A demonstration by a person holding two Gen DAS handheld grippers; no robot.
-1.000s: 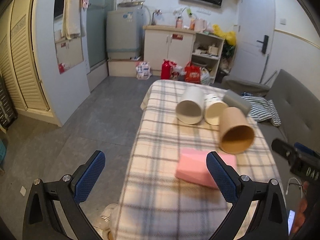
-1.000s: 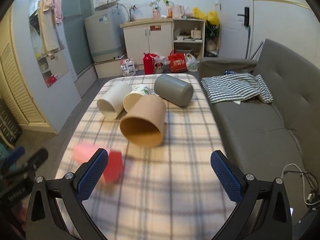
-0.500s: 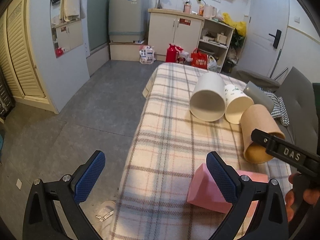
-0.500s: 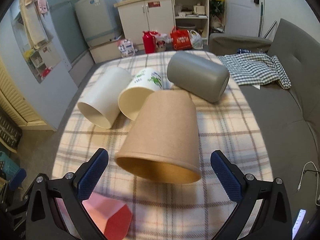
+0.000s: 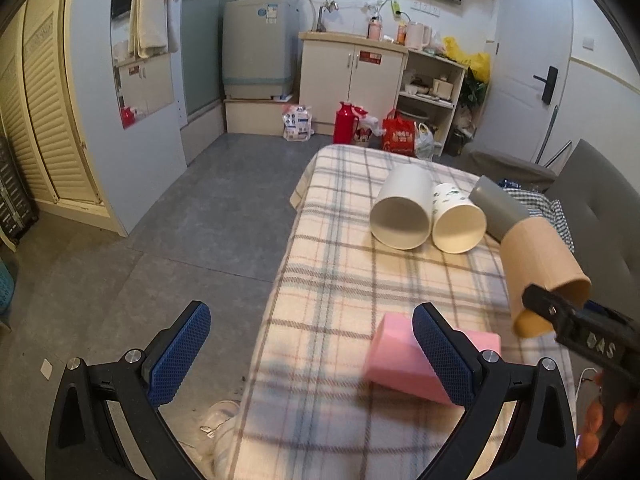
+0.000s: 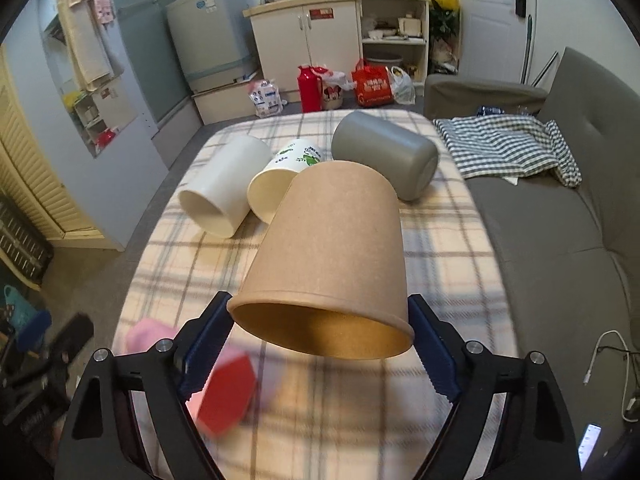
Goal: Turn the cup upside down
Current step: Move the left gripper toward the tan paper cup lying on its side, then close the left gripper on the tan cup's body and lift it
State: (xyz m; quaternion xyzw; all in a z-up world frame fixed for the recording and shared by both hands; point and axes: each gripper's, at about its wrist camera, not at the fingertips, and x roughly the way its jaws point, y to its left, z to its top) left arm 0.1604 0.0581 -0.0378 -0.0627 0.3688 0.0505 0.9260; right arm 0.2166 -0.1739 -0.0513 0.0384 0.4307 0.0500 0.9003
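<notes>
A brown paper cup (image 6: 328, 256) lies on its side on the plaid-covered table (image 6: 440, 240), its mouth toward the right wrist camera. My right gripper (image 6: 320, 344) straddles the cup's rim, one blue pad on each side, jaws still wide. The left wrist view shows the same cup (image 5: 540, 268) at the right with a right finger (image 5: 560, 316) at its rim. My left gripper (image 5: 312, 356) is open and empty over the table's near left edge, its right pad in front of a pink cup (image 5: 400, 364).
A white cup (image 6: 224, 188), a printed paper cup (image 6: 280, 180) and a grey cup (image 6: 384, 156) lie on their sides behind the brown one. A grey sofa (image 6: 560, 240) with a checked cloth (image 6: 508, 148) stands to the right. Floor lies left of the table.
My right gripper has moved forward until its pads flank the brown cup's rim. My left gripper has shifted a little; the pink cup sits closer behind its right pad.
</notes>
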